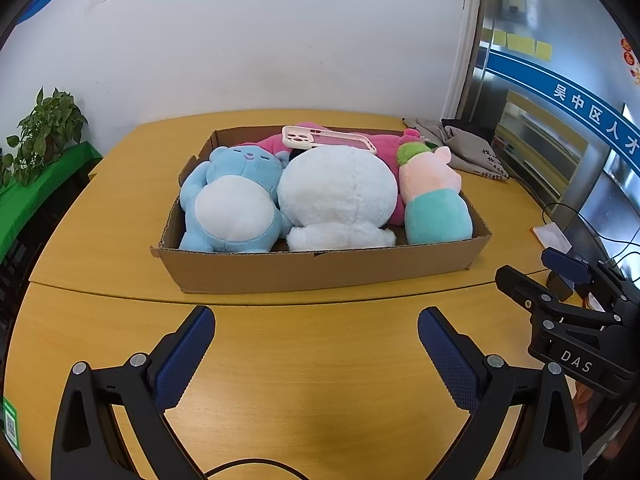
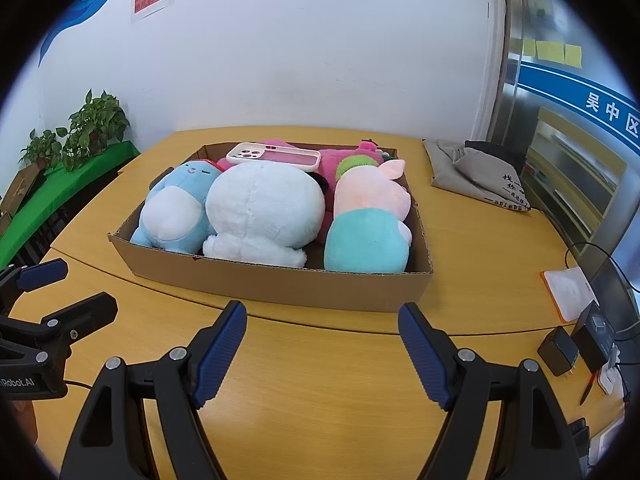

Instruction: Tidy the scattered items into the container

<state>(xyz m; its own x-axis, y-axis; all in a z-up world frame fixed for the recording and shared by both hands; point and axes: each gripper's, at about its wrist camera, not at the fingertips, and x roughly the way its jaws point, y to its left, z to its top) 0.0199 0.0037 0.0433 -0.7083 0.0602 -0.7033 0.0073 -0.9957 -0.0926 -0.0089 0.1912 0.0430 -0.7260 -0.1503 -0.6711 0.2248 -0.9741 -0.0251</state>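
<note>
Right, the cardboard box (image 1: 320,272) sits in the middle of the wooden surface (image 1: 320,380), and it is packed full. A blue bear (image 1: 232,200) lies at its left end, a white plush (image 1: 340,196) in the centre, and a pink pig (image 1: 436,200) in a teal outfit at the right end, all pressed side by side. Behind them a bright pink plush (image 2: 340,160) fills the back of the box, and a phone case (image 1: 328,140) rests on top of the toys at the rear.

The left claw (image 1: 316,360) hangs over bare wood in front of the box, its blue pads wide apart and holding nothing. The right claw (image 2: 322,356) hovers beside it, also spread apart and empty.

Further out, a grey cloth bag (image 2: 476,172) lies near the box's right end, and potted plants (image 2: 80,132) stand on a green ledge at the far left.
</note>
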